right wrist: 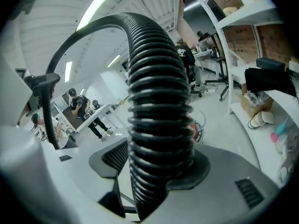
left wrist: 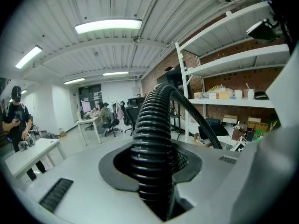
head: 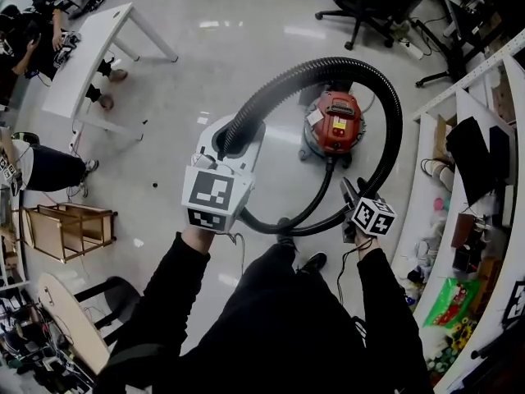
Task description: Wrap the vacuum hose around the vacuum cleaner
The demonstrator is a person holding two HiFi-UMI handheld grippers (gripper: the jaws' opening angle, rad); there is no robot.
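A red vacuum cleaner (head: pixel 332 124) stands on the floor ahead of me. Its black ribbed hose (head: pixel 361 76) rises in a big loop over it, from my left gripper (head: pixel 234 138) round to my right gripper (head: pixel 351 194). In the left gripper view, the left gripper (left wrist: pixel 152 167) is shut on the hose (left wrist: pixel 152 125), with both pads against it. The right gripper view shows the hose (right wrist: pixel 159 101) standing between the jaws of the right gripper (right wrist: pixel 156 171). It leans on the right pad, and a gap shows at the left pad.
A white table (head: pixel 90 56) with people beside it stands at the far left. Office chairs (head: pixel 357 2) are at the back. White shelving (head: pixel 484 179) full of items runs along the right. A wooden rack (head: pixel 70 228) sits at the left.
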